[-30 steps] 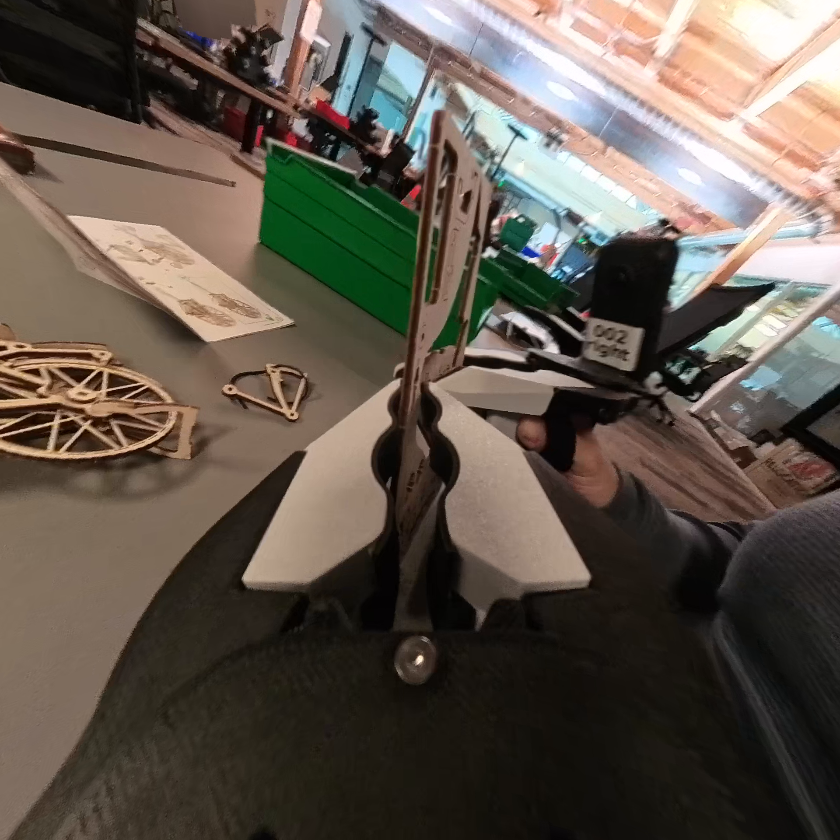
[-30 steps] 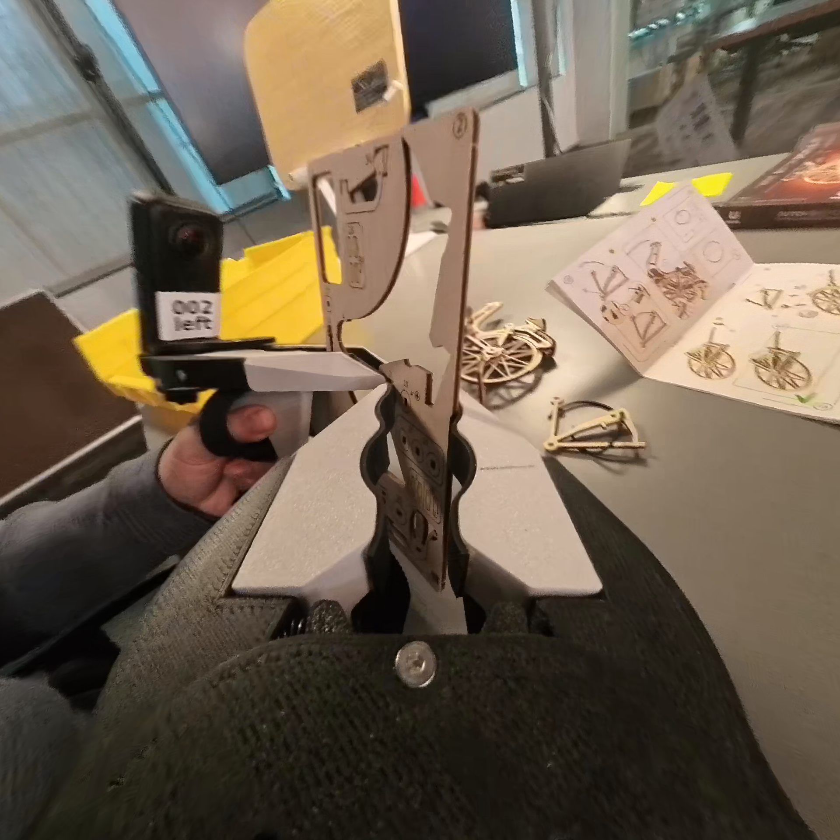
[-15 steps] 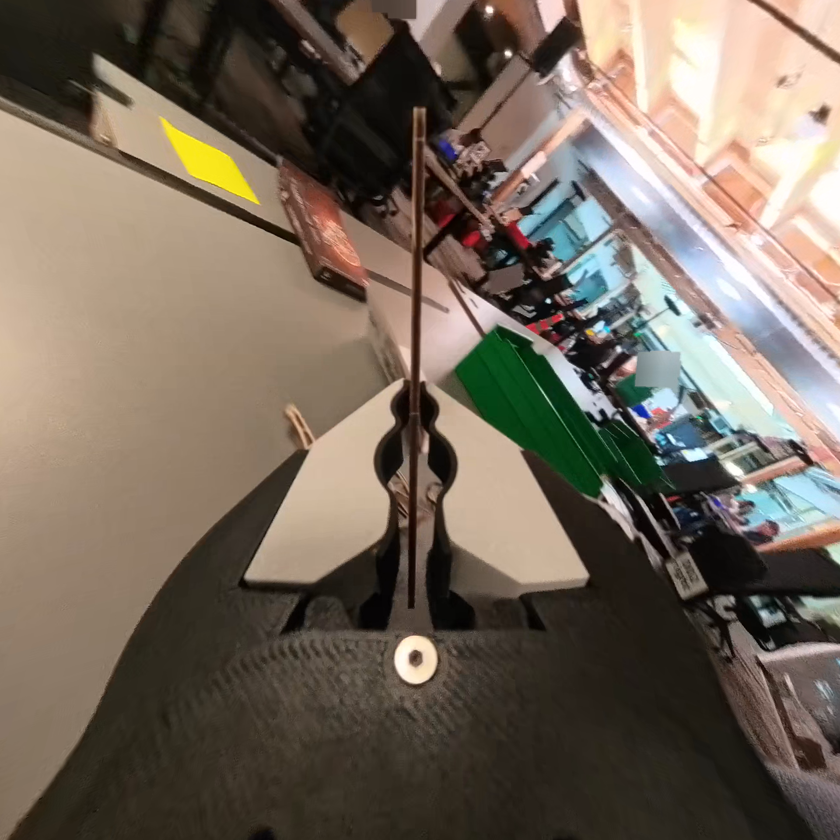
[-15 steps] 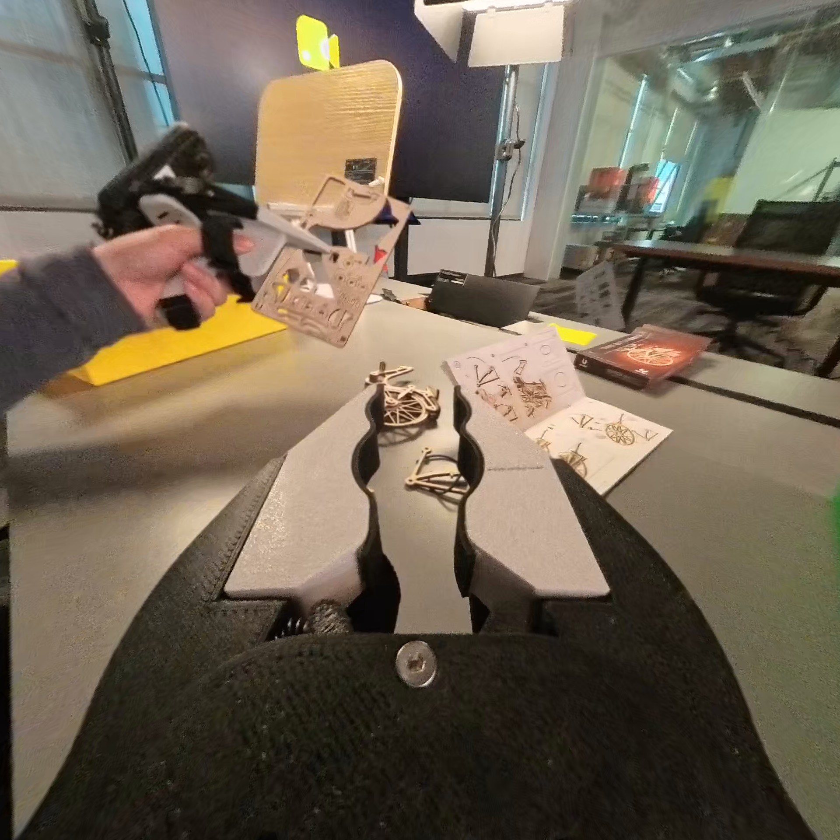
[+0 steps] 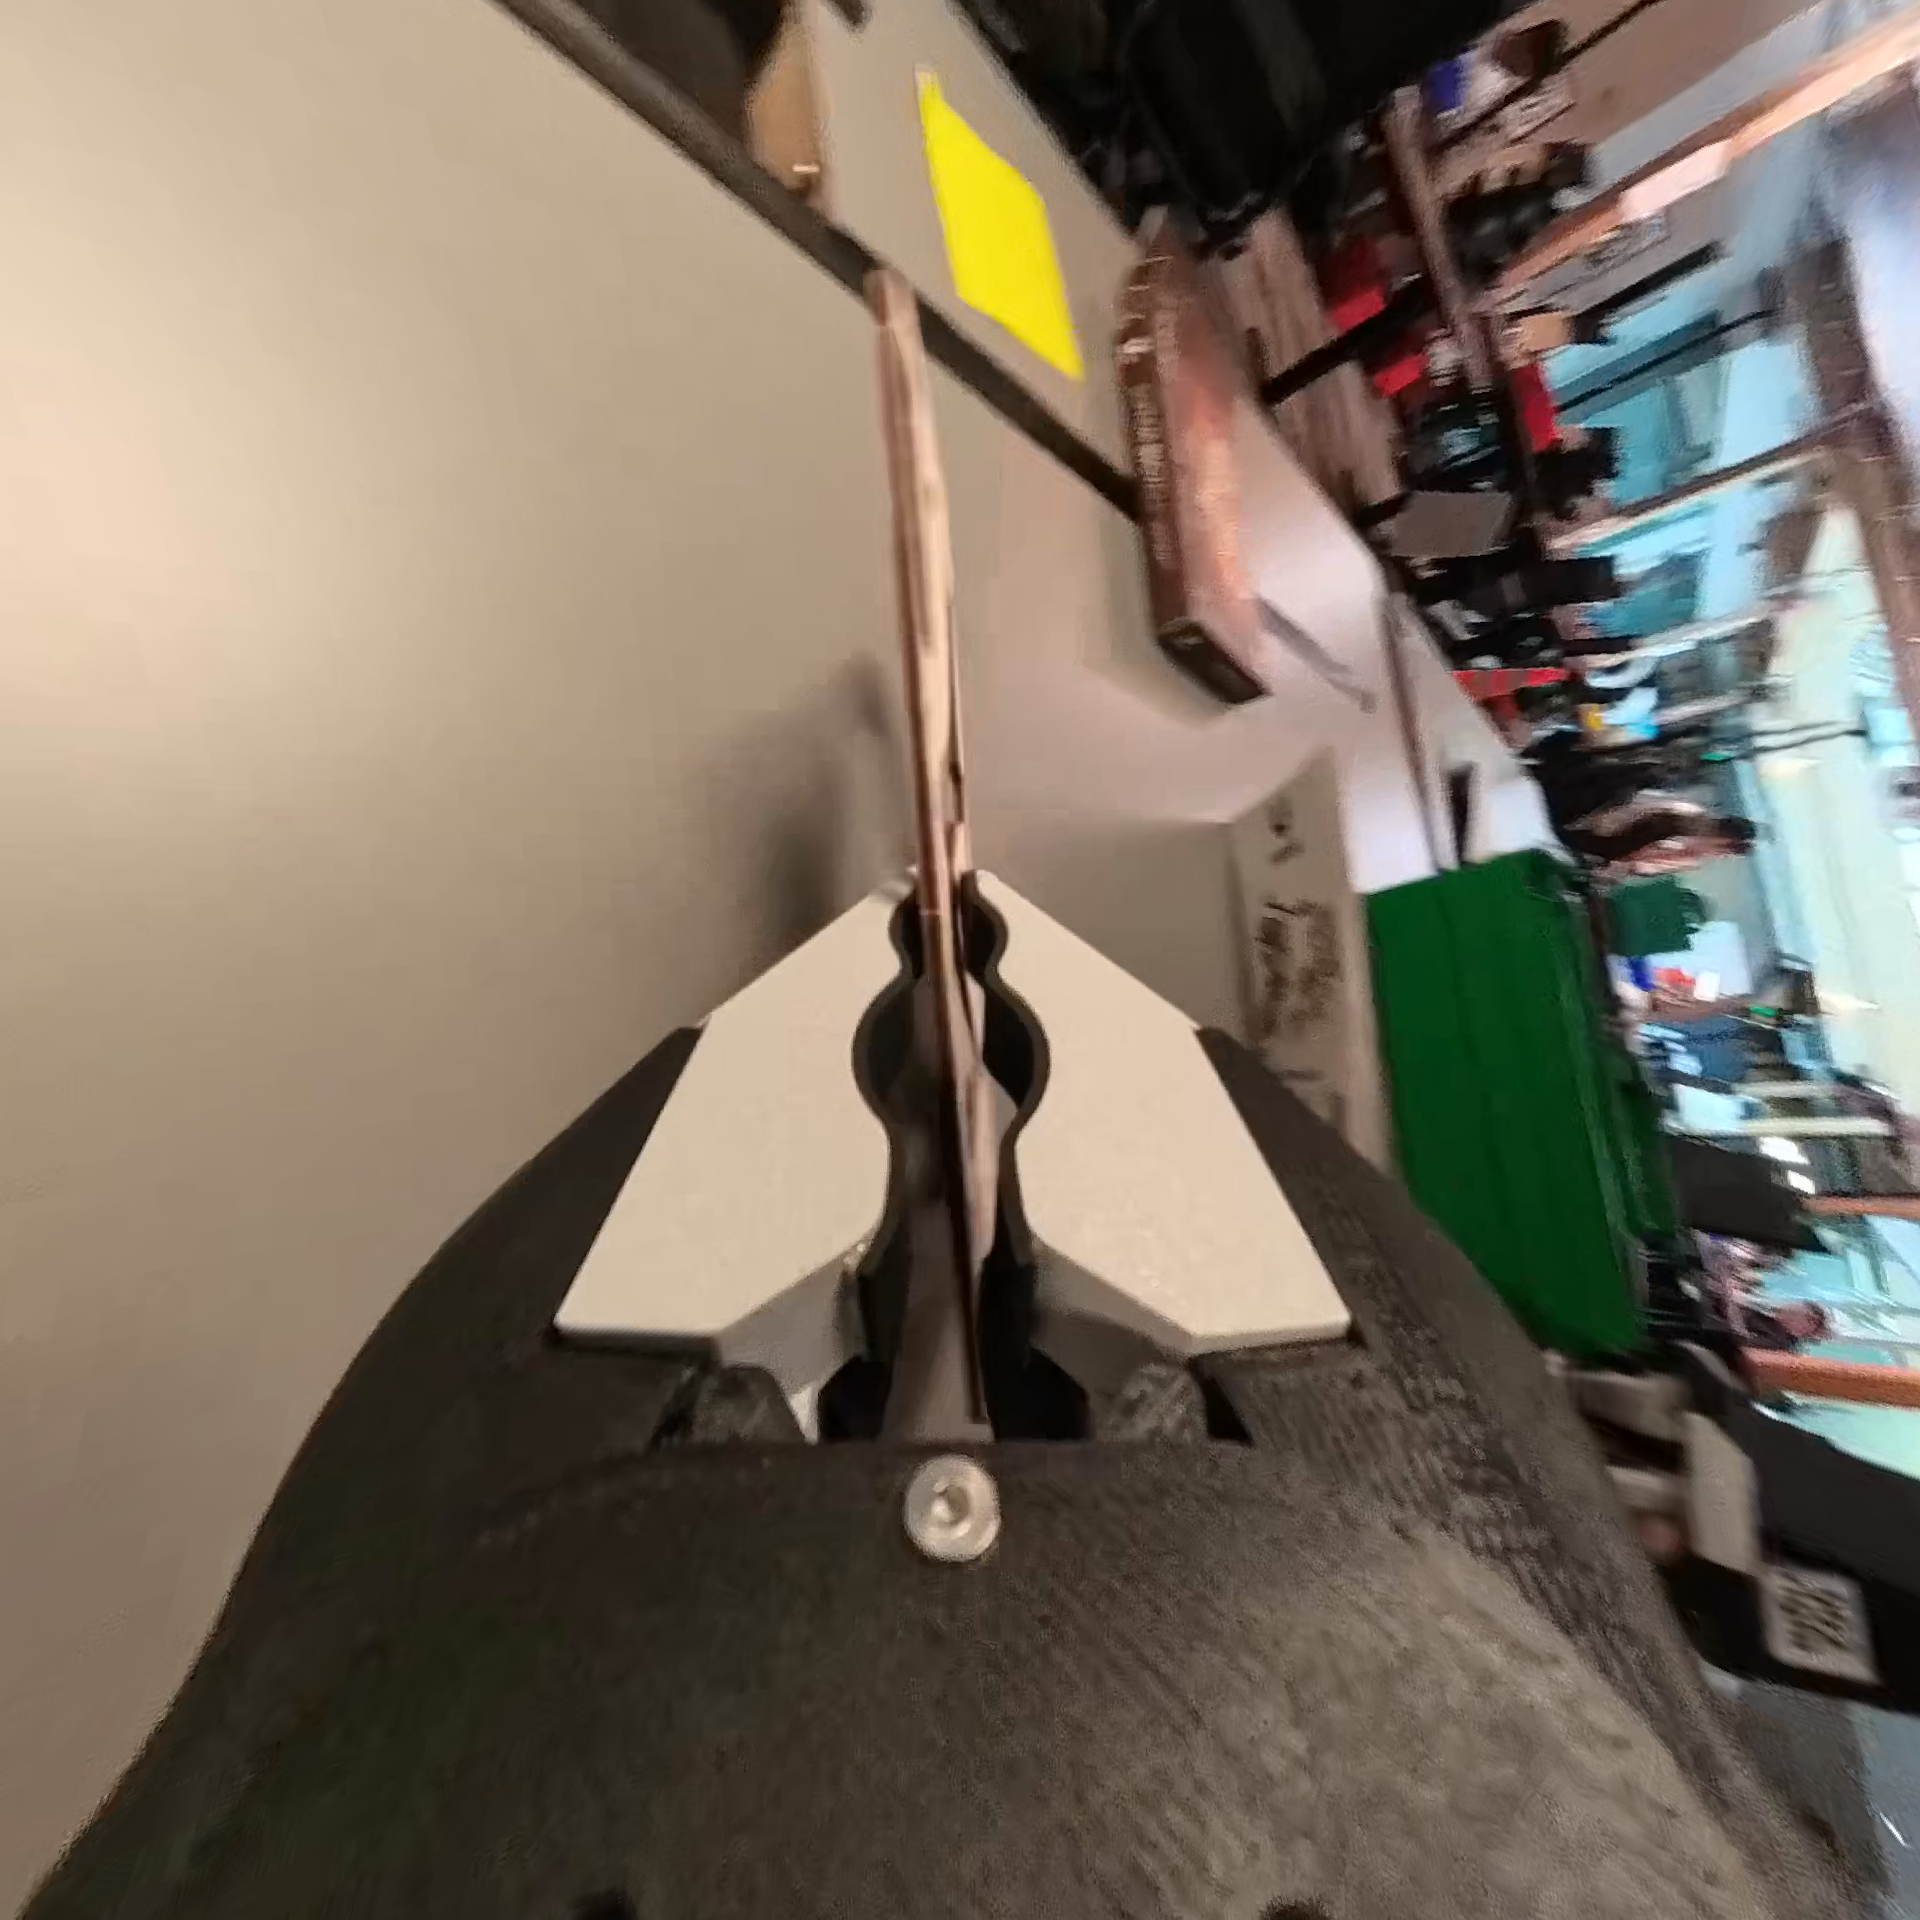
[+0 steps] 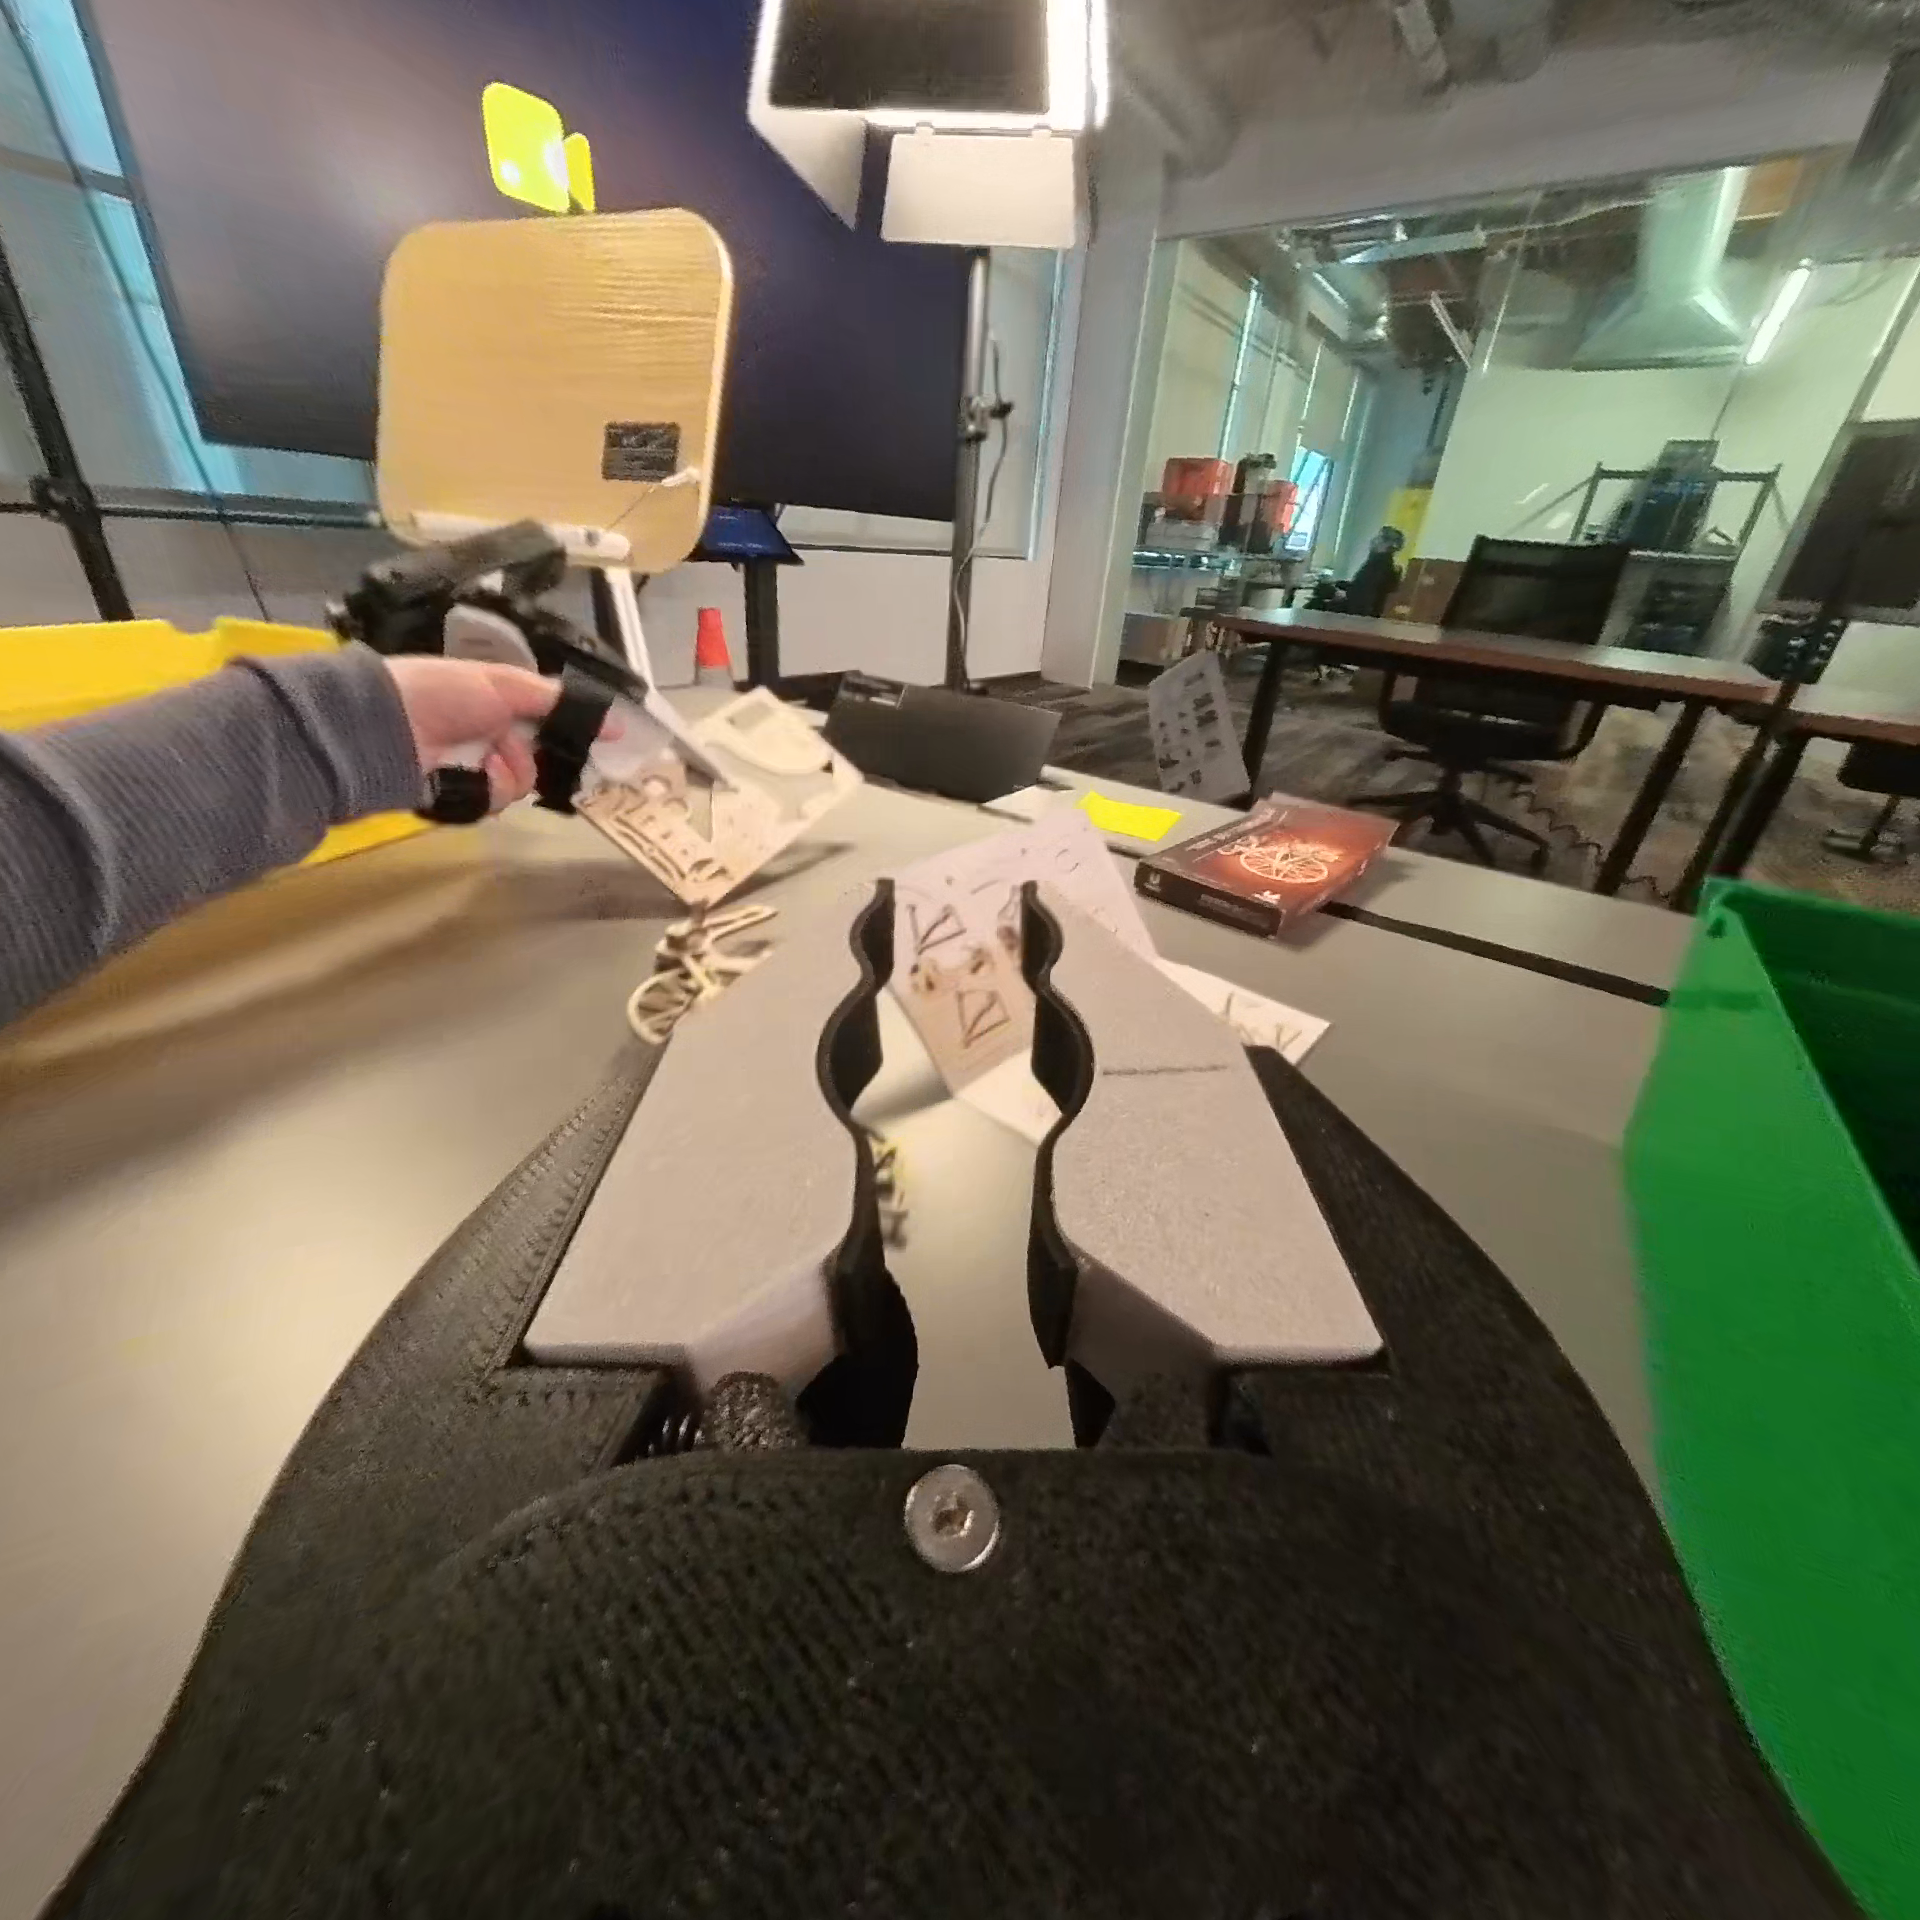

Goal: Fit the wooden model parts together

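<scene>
The left wrist view is taken from just behind the left hand-held gripper (image 5: 940, 904), rolled hard sideways, so that the grey bench (image 5: 364, 623) fills the left of the frame and the room stands on edge at the right. The right wrist view is taken from behind the right hand-held gripper (image 6: 956, 914), held level and low over the bench (image 6: 260, 1122), facing across it. Shared by both views are the bench, the brown box (image 5: 1184, 499) (image 6: 1273, 857), the yellow note (image 5: 997, 218) (image 6: 1127, 812) and the green bin (image 5: 1496, 1091) (image 6: 1787, 1195).
</scene>
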### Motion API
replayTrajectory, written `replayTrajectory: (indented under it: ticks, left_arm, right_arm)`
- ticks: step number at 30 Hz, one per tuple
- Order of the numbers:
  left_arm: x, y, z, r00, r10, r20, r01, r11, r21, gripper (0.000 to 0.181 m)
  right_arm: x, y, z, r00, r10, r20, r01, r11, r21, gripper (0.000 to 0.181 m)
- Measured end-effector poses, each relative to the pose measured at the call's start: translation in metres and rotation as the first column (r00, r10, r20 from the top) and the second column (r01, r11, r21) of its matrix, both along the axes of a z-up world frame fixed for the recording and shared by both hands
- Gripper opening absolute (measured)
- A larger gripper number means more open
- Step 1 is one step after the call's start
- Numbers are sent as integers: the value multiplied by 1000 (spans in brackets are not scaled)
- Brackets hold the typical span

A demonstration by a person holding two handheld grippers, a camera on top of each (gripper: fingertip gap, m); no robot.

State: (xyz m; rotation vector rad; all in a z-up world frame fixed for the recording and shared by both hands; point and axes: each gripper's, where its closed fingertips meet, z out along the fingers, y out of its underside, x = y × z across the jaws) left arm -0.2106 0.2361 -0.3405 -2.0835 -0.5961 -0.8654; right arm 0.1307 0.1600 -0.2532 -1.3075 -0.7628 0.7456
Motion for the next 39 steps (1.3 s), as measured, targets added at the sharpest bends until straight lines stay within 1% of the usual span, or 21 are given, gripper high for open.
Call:
replayTrajectory:
  ticks: [4,5,6,8,9,10,11,12,13,14,15,16,17,20,23,25,27,29,32,36,39]
  left_arm:
    - [-18,8,-34,988,2,-155,-26,987,-156,28]
    - [-20,10,-35,983,2,-185,-31,988,-154,35]
    - [-26,10,-33,976,34,-217,-68,986,-154,41]
    - [-44,7,-24,938,139,-318,-181,978,-107,53]
    - [-52,5,-15,910,205,-360,-235,971,-41,54]
    - [-56,4,-1,878,274,-392,-273,960,59,54]
    - [-58,2,15,836,360,-415,-307,933,189,53]
    - [-58,-2,33,785,459,-416,-335,880,338,51]
    - [-54,-9,51,737,544,-400,-338,810,480,48]
    - [-48,-15,66,702,607,-372,-327,739,589,48]
    - [-43,-19,76,681,642,-352,-312,689,654,50]
    - [-38,-19,81,668,657,-350,-291,663,689,51]
    - [-35,-17,84,656,660,-365,-265,655,708,53]
    - [-26,-11,89,608,668,-429,-199,651,732,55]
    - [-12,-9,97,592,671,-447,-117,620,776,54]
    - [-13,-11,97,577,672,-465,-106,625,773,54]
    - [-16,-13,98,576,675,-461,-101,618,779,54]
    - [-19,-15,98,594,673,-440,-120,615,779,54]
    - [-21,-16,96,616,665,-422,-133,616,777,56]
    - [-18,-16,95,614,656,-438,-119,626,771,57]
    - [-13,-15,97,612,649,-453,-93,627,773,57]
  right_arm:
    - [-19,48,20,1000,-11,-19,12,1000,24,22]
    - [-25,63,22,1000,-25,-16,25,999,45,21]
    - [-31,78,23,999,-41,-13,42,997,70,21]
    - [-40,107,22,995,-96,-12,97,986,137,21]
    - [-43,121,19,991,-131,-11,131,976,171,21]
    - [-43,134,16,985,-172,-10,170,965,199,20]
    - [-41,145,12,978,-210,-14,209,956,207,19]
    - [-38,152,10,973,-230,-22,230,952,201,19]
    - [-37,155,11,974,-223,-32,225,955,193,19]
    - [-36,153,13,978,-203,-40,207,957,203,19]
    - [-34,152,15,979,-200,-43,204,953,224,19]
    - [-31,152,16,977,-209,-37,212,947,242,19]
    - [-29,152,15,977,-211,-18,208,944,257,19]
    - [-25,153,14,974,-225,19,210,933,292,20]
    - [-22,153,7,977,-214,15,204,949,240,19]
    - [-21,148,9,979,-202,-15,200,953,229,19]
    - [-21,148,9,977,-211,-10,207,947,246,19]
    - [-21,150,7,976,-218,-1,212,948,236,19]
    - [-15,153,9,974,-221,-42,225,952,207,19]
    - [-8,159,8,972,-221,-81,231,961,148,18]
    - [-10,159,7,973,-219,-70,228,961,155,18]
